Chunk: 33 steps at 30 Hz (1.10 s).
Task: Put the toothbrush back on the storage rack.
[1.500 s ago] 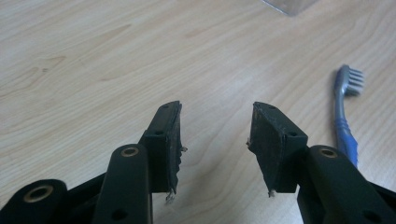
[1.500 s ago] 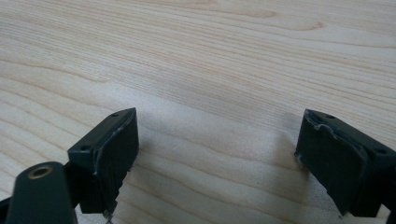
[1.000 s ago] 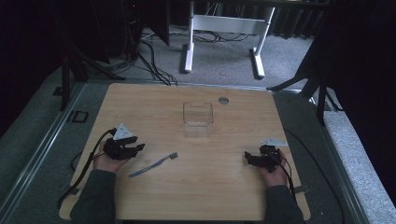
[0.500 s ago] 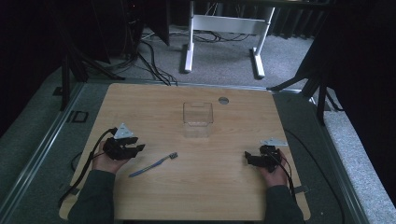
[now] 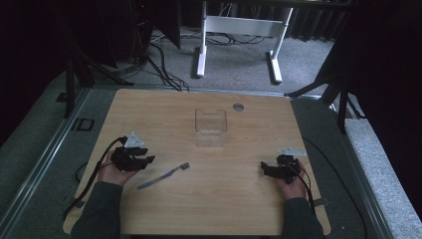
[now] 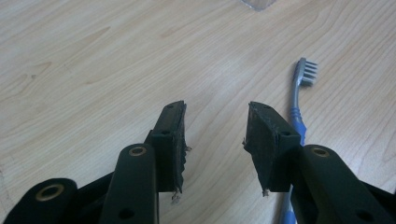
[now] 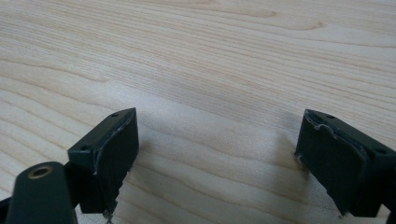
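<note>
A: High view status: the blue plastic toothbrush (image 5: 162, 177) lies flat on the light wooden table (image 5: 224, 209), just beside the left gripper (image 5: 147, 160), apart from the clear plastic box (image 5: 211, 127). Judged: pickup not begun

B: Jaws?

A: Left jaws have just been closing, nothing between them, toothbrush alongside. Right gripper (image 5: 263, 169): spread wide, empty

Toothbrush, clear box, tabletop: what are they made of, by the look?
Toothbrush: likely plastic, blue and grey moulded handle with a smooth sheen, pale bristle tufts at the head.
Clear box: transparent, the wood shows through its walls; probably acrylic or a similar plastic, glass not ruled out.
Tabletop: light wood grain, matte; whether it is solid wood or a printed laminate can't be told.
</note>
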### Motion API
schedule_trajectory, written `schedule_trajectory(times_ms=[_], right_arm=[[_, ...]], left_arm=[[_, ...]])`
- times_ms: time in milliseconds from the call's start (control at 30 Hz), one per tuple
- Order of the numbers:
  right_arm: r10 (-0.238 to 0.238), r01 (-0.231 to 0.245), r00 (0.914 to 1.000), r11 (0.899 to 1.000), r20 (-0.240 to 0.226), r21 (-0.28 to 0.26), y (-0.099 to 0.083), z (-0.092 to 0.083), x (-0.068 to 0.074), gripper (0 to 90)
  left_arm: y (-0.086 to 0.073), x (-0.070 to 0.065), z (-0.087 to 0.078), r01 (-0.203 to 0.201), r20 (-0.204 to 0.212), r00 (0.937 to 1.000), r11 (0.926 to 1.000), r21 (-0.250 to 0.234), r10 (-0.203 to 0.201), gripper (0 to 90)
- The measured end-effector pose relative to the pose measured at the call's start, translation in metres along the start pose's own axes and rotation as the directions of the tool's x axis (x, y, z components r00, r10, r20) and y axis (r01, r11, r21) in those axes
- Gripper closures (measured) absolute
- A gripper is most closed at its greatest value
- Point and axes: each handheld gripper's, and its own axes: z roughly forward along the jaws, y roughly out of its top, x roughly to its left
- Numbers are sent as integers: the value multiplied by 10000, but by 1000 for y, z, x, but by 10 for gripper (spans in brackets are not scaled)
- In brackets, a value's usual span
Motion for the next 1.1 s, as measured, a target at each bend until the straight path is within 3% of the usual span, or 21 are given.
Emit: schedule_trajectory(times_ms=[400,1100], right_arm=[[2,-2,10000,10000,-2,-2,0,0,0,126],[2,-2,10000,10000,-2,0,0,0,0,126]], left_arm=[[3,-5,1,-132,-79,9999,9980,616,137,584],[15,-14,4,-355,395,9988,9896,1396,303,627]])
